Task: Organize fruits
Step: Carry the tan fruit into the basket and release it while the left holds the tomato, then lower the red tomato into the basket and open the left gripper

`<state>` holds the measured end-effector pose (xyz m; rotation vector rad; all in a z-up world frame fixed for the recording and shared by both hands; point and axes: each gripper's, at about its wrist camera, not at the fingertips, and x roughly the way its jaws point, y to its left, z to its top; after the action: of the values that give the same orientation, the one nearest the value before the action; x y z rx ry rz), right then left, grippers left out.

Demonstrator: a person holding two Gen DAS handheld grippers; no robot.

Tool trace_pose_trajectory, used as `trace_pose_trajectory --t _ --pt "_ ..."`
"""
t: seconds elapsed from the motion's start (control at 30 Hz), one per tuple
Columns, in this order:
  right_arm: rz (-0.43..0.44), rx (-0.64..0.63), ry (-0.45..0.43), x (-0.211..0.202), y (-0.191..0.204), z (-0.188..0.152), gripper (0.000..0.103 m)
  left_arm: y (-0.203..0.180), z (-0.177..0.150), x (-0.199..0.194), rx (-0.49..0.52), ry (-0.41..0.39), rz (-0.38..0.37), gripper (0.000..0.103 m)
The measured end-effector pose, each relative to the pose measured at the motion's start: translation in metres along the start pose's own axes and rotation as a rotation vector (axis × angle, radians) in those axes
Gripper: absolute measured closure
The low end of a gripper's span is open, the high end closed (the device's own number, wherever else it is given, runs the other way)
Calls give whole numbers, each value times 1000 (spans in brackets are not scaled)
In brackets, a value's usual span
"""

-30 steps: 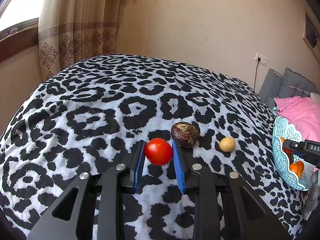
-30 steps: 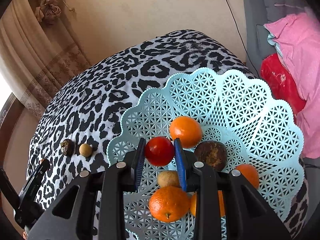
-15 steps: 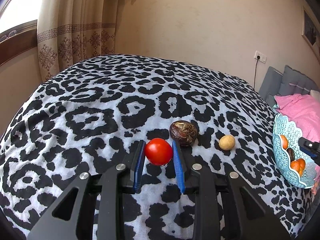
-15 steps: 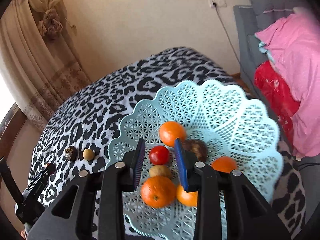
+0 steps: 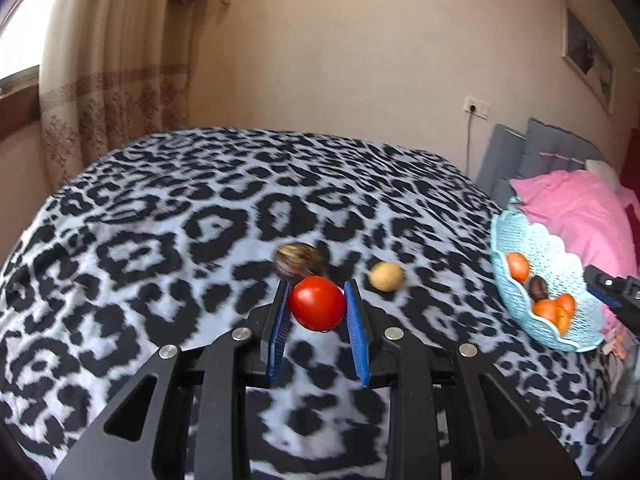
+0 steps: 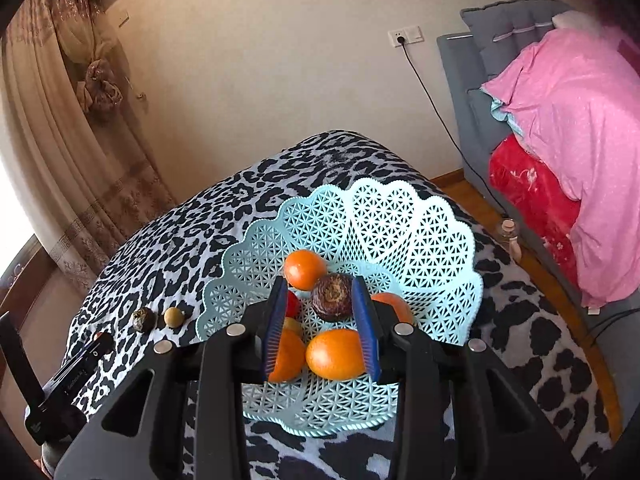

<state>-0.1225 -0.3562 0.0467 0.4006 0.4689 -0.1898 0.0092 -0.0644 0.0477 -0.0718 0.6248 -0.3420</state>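
The left claw (image 5: 317, 312) is clamped on a red tomato (image 5: 317, 302), held above the leopard-print surface (image 5: 160, 240). At its 12 o'clock lies a brown fruit (image 5: 298, 263), at 2 o'clock a yellow fruit (image 5: 385, 276). The right claw (image 6: 322, 322) is opening, holding nothing, over the blue basket (image 6: 400, 224) of oranges (image 6: 336, 354).

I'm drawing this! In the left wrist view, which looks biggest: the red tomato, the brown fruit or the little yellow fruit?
1. Red tomato, though it's nearest the camera.
2. Brown fruit.
3. Yellow fruit.
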Motion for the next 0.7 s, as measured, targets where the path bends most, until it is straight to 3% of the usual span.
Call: trace_pose_trajectory --t 0.27,0.7 --pt "-8 23 -25 -4 -7 0 67 -34 -5 -2 15 52 -95 75" --pt "-19 61 -45 -8 -16 2 64 -122 7 11 156 72 -252 75"
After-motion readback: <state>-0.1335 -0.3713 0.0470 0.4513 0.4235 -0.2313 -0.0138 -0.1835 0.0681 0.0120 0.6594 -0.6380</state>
